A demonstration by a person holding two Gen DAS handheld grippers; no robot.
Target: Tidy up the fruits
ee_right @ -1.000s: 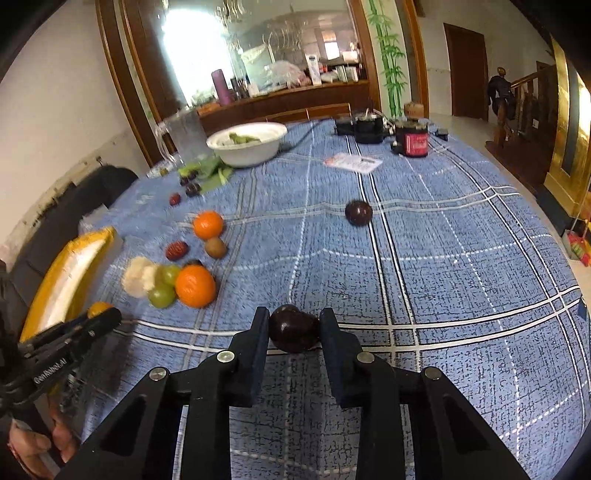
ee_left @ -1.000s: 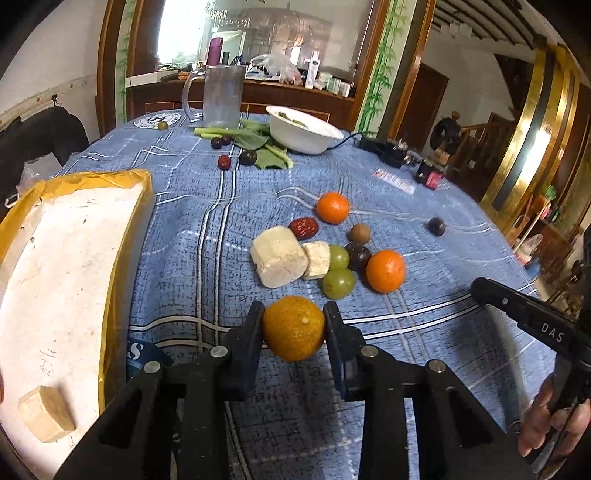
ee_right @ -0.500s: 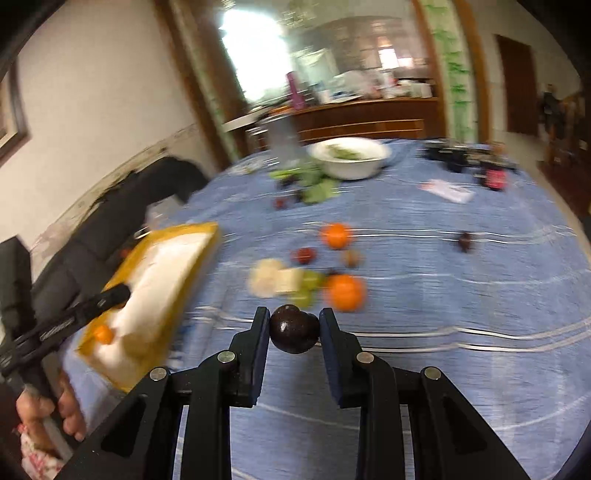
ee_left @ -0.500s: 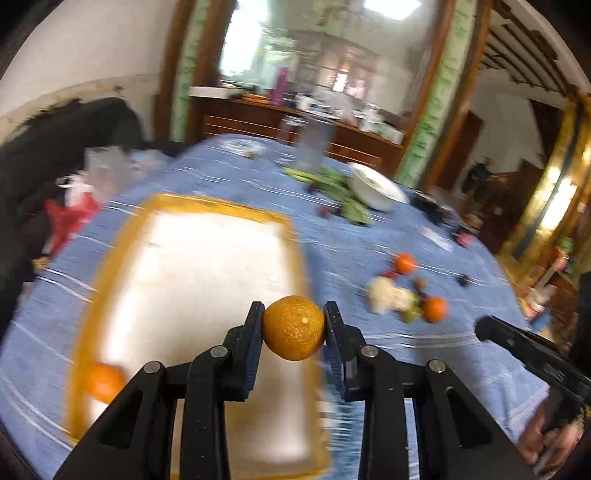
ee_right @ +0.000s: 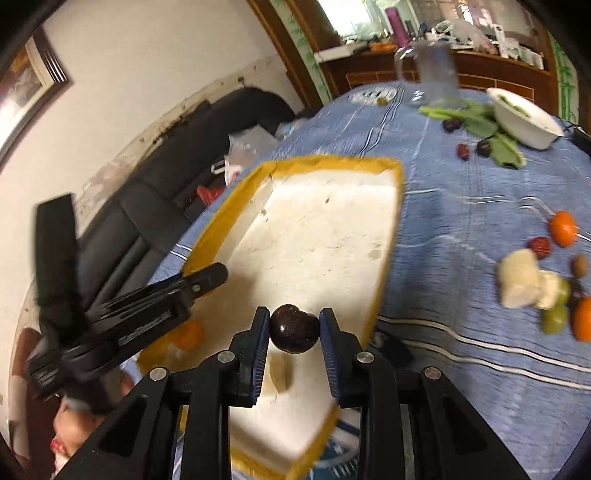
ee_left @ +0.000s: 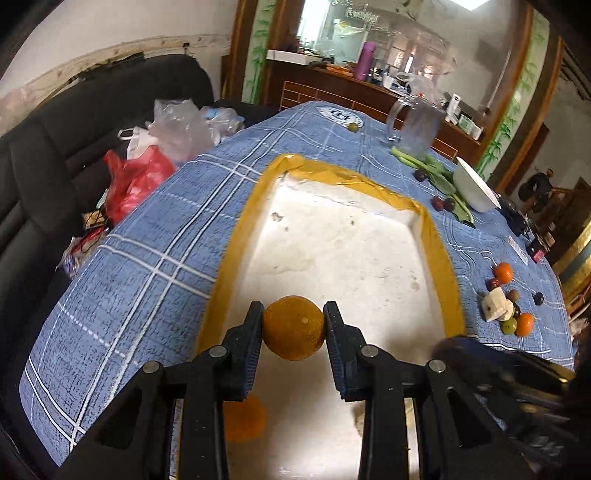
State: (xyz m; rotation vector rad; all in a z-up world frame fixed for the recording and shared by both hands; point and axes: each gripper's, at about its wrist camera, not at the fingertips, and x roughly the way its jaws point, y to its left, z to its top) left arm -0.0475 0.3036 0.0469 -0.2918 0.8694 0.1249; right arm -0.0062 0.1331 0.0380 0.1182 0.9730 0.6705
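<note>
Orange [ee_left: 293, 328] clamped in left tool [ee_left: 293, 332]; only right view shows right tool [ee_right: 294, 330] clamping plum [ee_right: 294, 328].

This is a home, a dining room that opens onto a living area. A round table [ee_left: 122, 280] under a blue checked cloth fills the view ahead of the fingers. Beyond their tips stands a wooden sideboard [ee_left: 332, 88] crowded with bottles and household clutter, backed by a large mirror [ee_left: 388, 33]. Left of the fingers a black sofa [ee_left: 74, 122] holds plastic bags [ee_left: 162, 144]. A framed picture [ee_right: 26, 74] hangs on the wall, far left.
</note>
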